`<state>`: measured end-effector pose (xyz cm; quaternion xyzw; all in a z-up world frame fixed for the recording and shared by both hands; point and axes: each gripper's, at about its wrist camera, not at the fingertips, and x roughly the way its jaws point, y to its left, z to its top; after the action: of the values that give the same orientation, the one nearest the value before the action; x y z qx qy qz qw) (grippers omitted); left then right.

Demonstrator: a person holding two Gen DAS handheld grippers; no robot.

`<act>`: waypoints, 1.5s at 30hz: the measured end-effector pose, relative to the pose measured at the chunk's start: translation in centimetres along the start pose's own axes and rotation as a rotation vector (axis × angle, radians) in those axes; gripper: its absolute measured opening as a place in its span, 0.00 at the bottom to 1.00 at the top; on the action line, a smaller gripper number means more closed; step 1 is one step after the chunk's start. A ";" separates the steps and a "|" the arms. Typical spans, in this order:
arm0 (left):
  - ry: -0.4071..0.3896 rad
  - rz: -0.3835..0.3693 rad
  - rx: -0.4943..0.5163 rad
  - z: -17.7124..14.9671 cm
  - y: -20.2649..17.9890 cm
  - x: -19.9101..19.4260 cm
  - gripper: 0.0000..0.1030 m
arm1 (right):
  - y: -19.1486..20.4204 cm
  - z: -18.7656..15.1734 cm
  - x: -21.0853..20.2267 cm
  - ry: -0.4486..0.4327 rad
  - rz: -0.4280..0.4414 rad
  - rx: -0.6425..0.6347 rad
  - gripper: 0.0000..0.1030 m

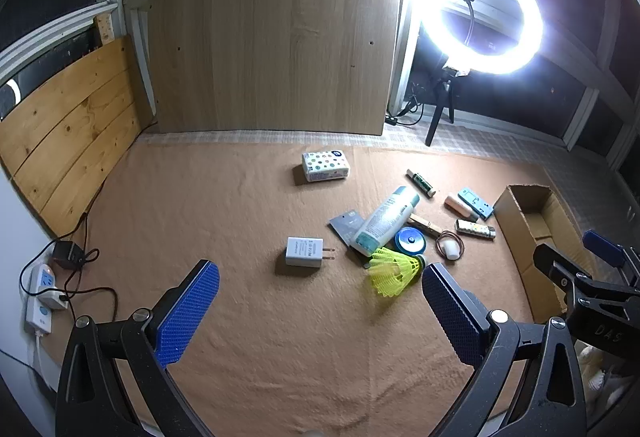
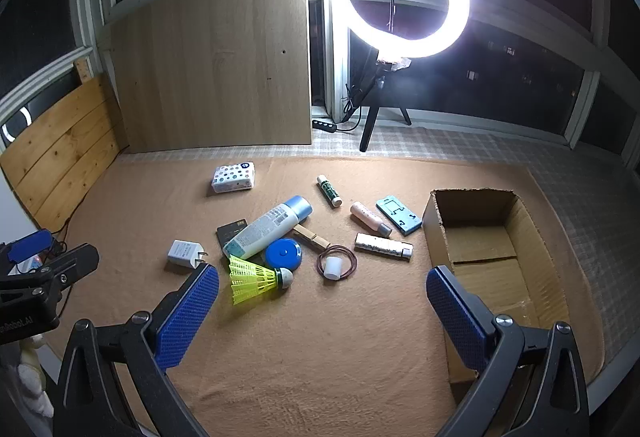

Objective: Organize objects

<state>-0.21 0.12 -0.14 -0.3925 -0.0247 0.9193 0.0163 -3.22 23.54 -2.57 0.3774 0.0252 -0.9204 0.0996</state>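
Below my jaws: tan blanket (image 2: 320, 337); on it cardboard box (image 2: 480, 237), tissue pack (image 2: 233, 177), white charger (image 2: 185, 254), clutter pile around lotion bottle (image 2: 268, 227).

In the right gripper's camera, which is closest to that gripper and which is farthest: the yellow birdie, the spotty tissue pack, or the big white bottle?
From the right gripper, both jaws open and empty:
1. Yellow shuttlecock, just ahead, by the left finger.
2. White bottle, lying behind the shuttlecock in the middle pile.
3. Dotted tissue pack, alone, far back on the left near the wooden board.
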 end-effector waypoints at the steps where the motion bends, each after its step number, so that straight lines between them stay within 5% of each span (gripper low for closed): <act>1: -0.001 0.000 0.001 0.0 0.0 0.0 1.00 | 0.0 0.1 0.1 0.003 0.002 0.001 1.00; 45: 0.002 0.012 0.015 0.2 -0.5 0.6 1.00 | 0.0 -0.2 0.3 0.019 0.014 0.006 1.00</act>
<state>-0.78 0.61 -0.39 -0.3934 -0.0153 0.9191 0.0140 -3.32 23.46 -2.91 0.3867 0.0206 -0.9160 0.1048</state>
